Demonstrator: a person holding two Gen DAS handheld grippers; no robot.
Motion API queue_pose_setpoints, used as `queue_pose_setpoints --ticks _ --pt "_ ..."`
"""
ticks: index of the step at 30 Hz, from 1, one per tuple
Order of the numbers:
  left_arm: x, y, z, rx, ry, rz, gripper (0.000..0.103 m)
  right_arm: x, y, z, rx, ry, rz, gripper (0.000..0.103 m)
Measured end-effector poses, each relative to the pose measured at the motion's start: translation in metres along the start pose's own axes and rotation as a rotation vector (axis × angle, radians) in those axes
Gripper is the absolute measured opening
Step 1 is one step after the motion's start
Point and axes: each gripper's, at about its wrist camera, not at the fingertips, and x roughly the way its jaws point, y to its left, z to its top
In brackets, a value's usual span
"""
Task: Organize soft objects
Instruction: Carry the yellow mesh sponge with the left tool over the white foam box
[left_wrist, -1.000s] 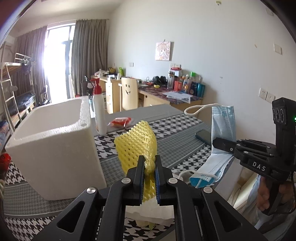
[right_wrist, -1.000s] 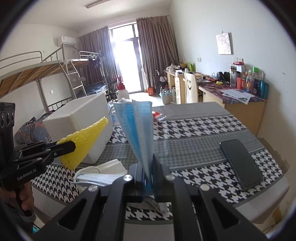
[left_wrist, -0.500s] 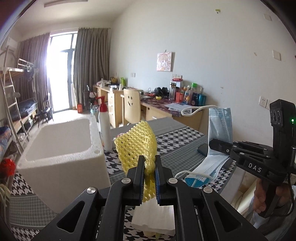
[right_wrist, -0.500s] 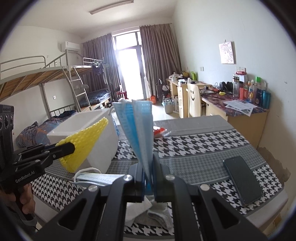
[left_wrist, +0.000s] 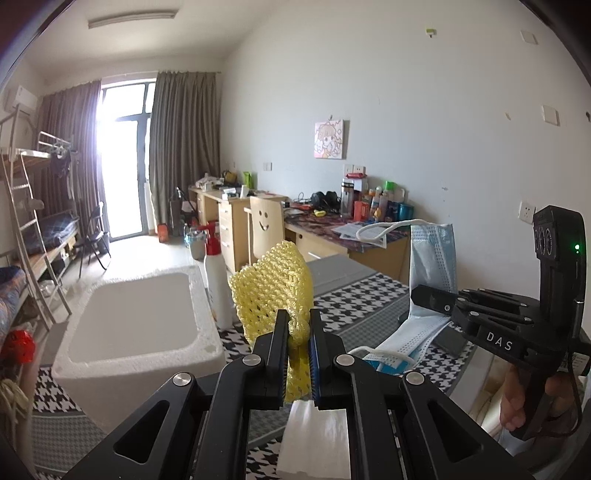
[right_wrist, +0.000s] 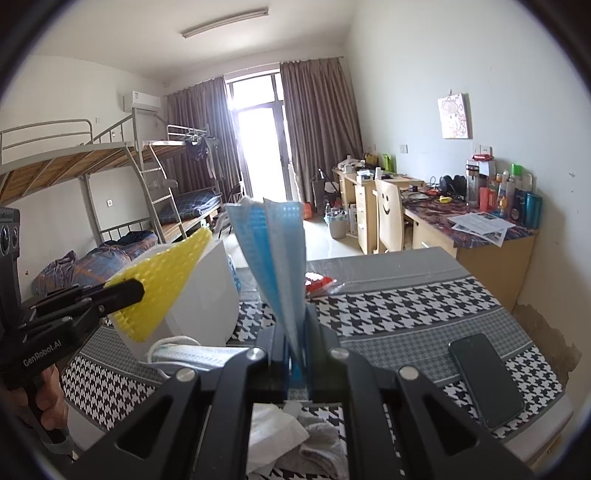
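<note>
My left gripper (left_wrist: 298, 325) is shut on a yellow foam net (left_wrist: 271, 286), which stands up above the jaws, held over the houndstooth table (left_wrist: 354, 302). A white foam box (left_wrist: 136, 325) sits open-topped to its left. My right gripper (right_wrist: 295, 332) is shut on a blue face mask (right_wrist: 275, 243) that fans upward. From the left wrist view the right gripper (left_wrist: 424, 295) shows at the right, the mask (left_wrist: 432, 254) hanging through it. The right wrist view shows the left gripper (right_wrist: 127, 290) and the net (right_wrist: 162, 280) in front of the box (right_wrist: 207, 295).
A white spray bottle (left_wrist: 216, 280) with a red top stands behind the box. A dark phone (right_wrist: 484, 376) lies near the table's right edge. Another mask (right_wrist: 184, 354), white tissue (right_wrist: 273, 432) and grey cloth (right_wrist: 325, 443) lie near the front. A red packet (right_wrist: 317, 284) lies farther back.
Both grippers have risen with their loads, so the table and box sit lower in each view. The box's open top now shows. Both grips are unchanged.
</note>
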Motion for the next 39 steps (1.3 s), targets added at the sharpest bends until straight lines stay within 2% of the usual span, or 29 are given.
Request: queue_pose_setpoints --ticks 24,30,39 --pt "-0.003 0.019 0.020 0.000 -0.049 0.066 0.010 0.019 0.015 0.029 -0.008 -0.035 0.046 0.009" --pt "-0.005 0.033 0.028 -0.017 -0.067 0.113 0.010 0.030 0.021 0.038 -0.015 -0.031 0.069 0.009" --pt "-0.004 0.045 0.035 -0.035 -0.066 0.144 0.010 0.035 0.027 0.050 -0.020 -0.035 0.095 0.009"
